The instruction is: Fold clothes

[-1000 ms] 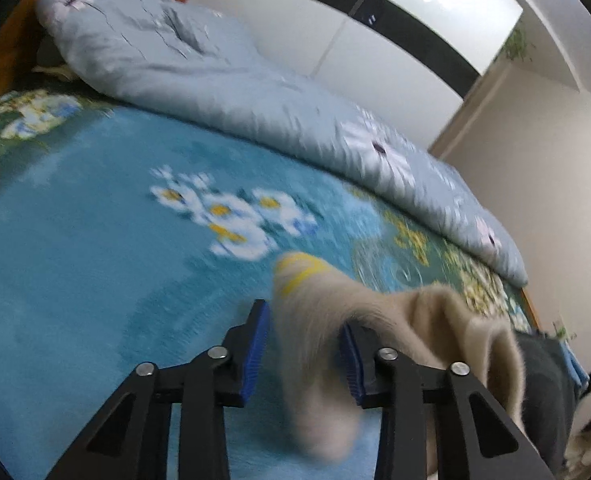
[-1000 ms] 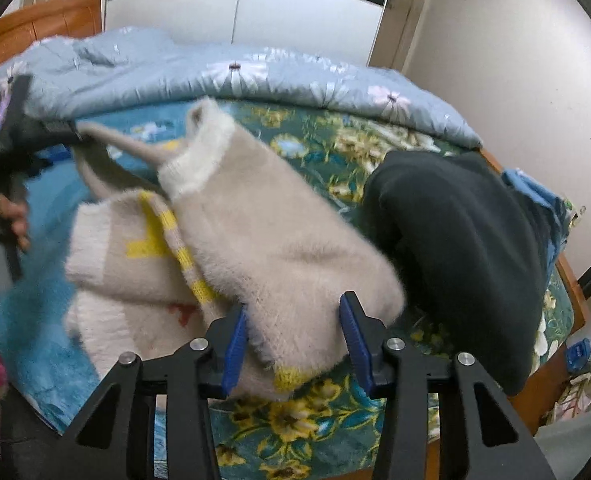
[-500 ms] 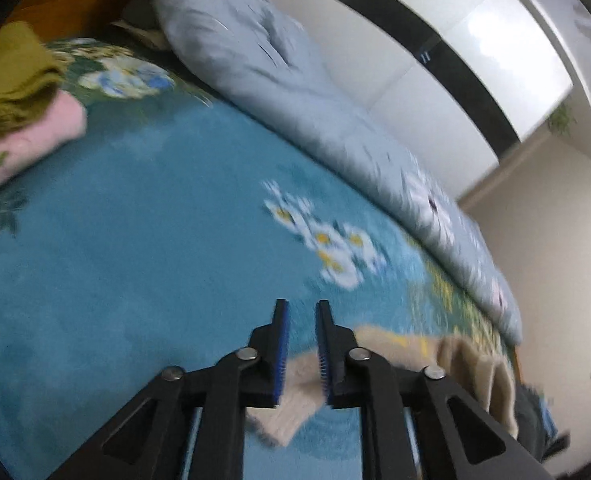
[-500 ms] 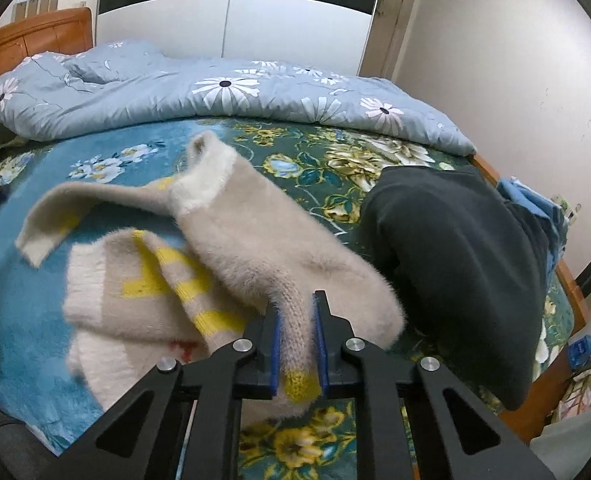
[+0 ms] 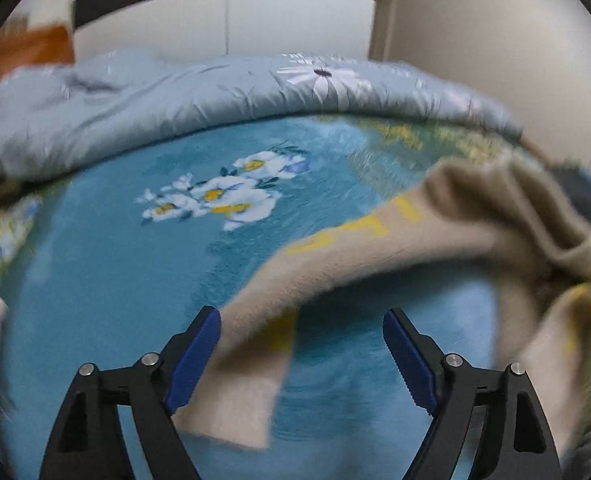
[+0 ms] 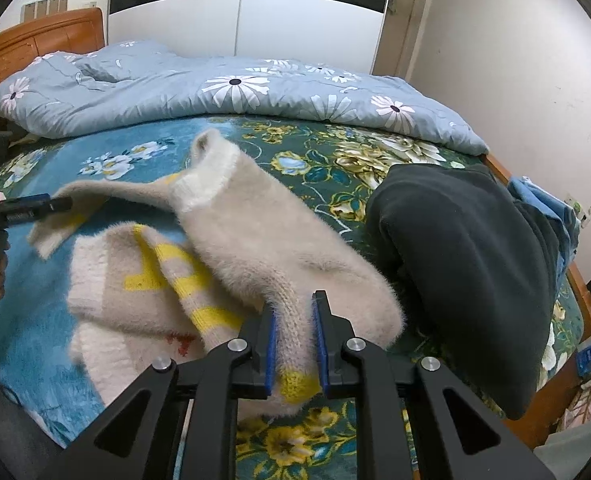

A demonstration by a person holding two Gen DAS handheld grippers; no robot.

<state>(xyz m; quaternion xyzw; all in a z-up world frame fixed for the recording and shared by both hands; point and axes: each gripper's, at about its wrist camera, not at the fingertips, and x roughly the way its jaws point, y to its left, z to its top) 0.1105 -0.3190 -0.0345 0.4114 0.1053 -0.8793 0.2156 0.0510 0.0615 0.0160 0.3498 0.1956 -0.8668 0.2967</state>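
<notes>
With left gripper (image 5: pixel 301 354) jaws opening around the sleeve and right gripper (image 6: pixel 295 344) clamped on a cuff of the sweater (image 6: pixel 255 240) on the bed (image 6: pixel 107 168), risks slack sleeve dropping crooked, spoiling the fold.

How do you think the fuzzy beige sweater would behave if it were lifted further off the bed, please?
Probably floppy: the beige sweater sags between the right claw, shut on its sleeve, and the opening left claw, whose pads no longer press it. Likely light, since a pinch holds it. Its fuzzy knit should resist slipping.
</notes>
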